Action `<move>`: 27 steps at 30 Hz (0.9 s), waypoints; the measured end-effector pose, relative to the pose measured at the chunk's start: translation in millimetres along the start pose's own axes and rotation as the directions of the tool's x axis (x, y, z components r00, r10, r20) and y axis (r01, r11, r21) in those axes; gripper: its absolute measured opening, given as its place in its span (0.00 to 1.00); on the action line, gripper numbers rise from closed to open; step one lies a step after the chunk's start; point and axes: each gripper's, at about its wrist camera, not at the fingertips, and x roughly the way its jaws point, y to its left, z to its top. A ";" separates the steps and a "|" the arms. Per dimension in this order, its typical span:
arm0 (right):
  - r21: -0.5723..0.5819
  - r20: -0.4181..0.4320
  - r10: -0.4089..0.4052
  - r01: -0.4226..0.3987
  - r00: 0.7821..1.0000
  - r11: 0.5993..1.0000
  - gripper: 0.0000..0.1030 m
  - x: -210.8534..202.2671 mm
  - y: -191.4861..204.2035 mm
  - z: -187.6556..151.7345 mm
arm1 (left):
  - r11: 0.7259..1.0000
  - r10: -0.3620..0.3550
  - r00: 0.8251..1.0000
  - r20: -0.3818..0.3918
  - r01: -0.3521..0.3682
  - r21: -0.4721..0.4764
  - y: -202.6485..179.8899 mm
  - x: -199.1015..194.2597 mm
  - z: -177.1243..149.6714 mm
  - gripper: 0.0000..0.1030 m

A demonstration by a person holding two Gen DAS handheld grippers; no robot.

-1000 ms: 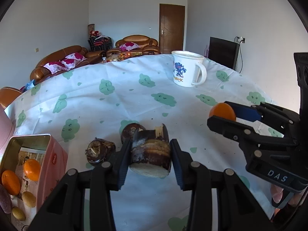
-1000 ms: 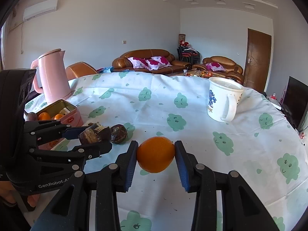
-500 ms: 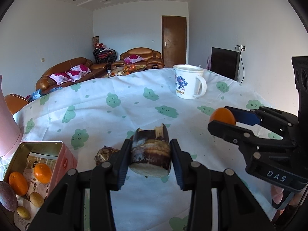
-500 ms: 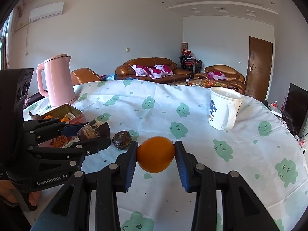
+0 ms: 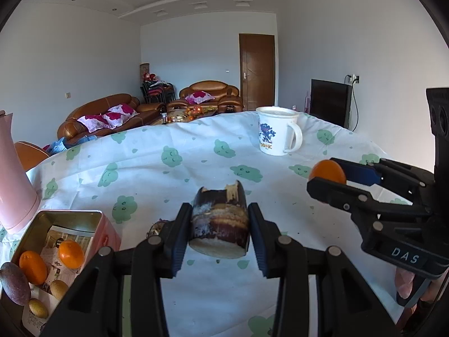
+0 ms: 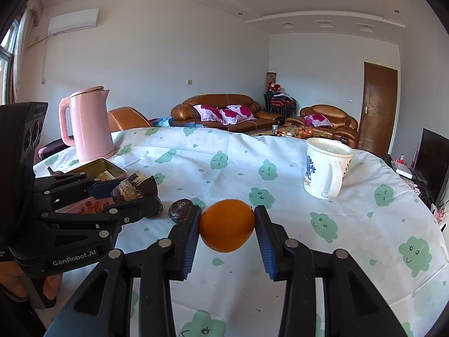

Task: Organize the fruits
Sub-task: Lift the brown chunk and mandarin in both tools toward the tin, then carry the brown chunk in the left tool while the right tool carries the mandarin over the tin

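Observation:
My left gripper is shut on a dark brown sugarcane piece and holds it above the table; it also shows in the right wrist view. My right gripper is shut on an orange, also seen in the left wrist view. An open pink tin at lower left holds two small oranges, a purple fruit and small yellow-green fruits. A dark round fruit lies on the cloth between the grippers, mostly hidden in the left wrist view.
A white mug stands at the table's far right. A pink kettle stands behind the tin at the left. The table has a white cloth with green cloud prints. Sofas and a door lie beyond.
Both grippers have risen higher above the table with their fruits. The left view now shows more of the tin, and the dark round fruit has slipped behind the left finger.

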 end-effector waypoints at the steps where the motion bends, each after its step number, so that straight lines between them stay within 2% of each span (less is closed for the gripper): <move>1: -0.001 0.004 0.000 0.000 1.000 1.000 0.40 -0.9 0.0 0.1 | 1.000 0.002 1.000 0.004 -0.002 0.001 0.0 -0.9 -0.1 0.41; 27: -0.016 0.103 -0.002 0.004 0.995 1.000 0.40 -18.7 2.6 -1.0 | 1.000 0.030 0.996 0.084 -0.031 0.004 -0.2 -17.3 -0.7 0.41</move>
